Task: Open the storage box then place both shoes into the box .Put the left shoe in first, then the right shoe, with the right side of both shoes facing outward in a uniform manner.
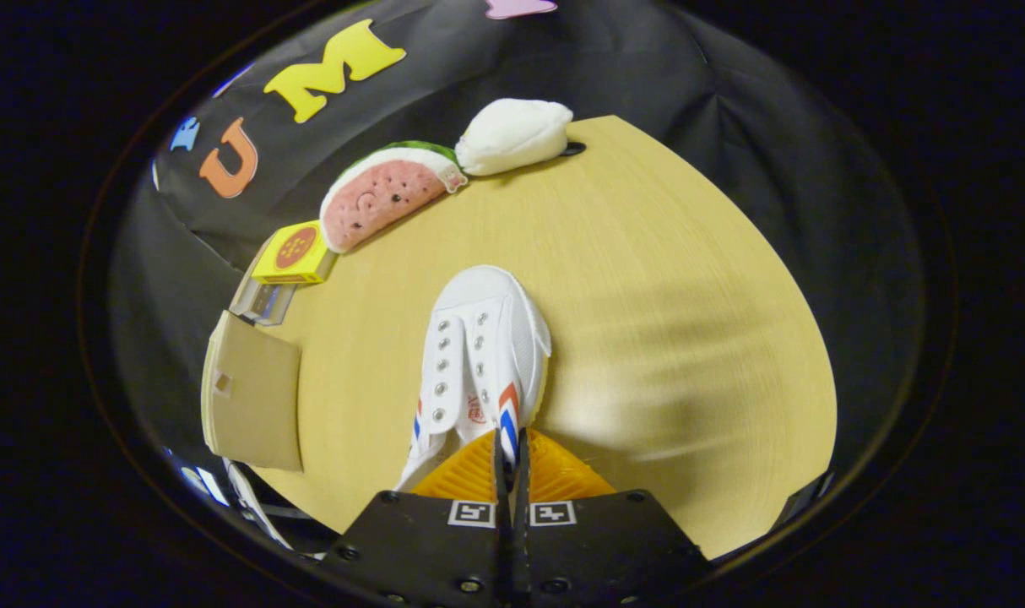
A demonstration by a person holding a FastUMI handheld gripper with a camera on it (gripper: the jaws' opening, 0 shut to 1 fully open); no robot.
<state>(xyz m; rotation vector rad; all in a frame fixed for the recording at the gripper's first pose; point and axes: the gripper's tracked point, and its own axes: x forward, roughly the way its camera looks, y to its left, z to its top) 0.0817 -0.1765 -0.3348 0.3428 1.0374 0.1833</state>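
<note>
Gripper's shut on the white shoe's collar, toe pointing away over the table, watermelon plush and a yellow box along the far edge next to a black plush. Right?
One thing is off: the plush beside the watermelon plush is white, not black, as the gripper view shows. The rest holds: gripper shut on the white shoe, yellow box along the table edge.

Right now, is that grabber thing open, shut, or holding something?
Gripper: jaws nearly closed, pinching the heel-side edge of the white canvas shoe with red and blue stripes, held above the light wooden table.

Tool (pixel 510 447), fingers nearly together, seemingly clamped
</note>
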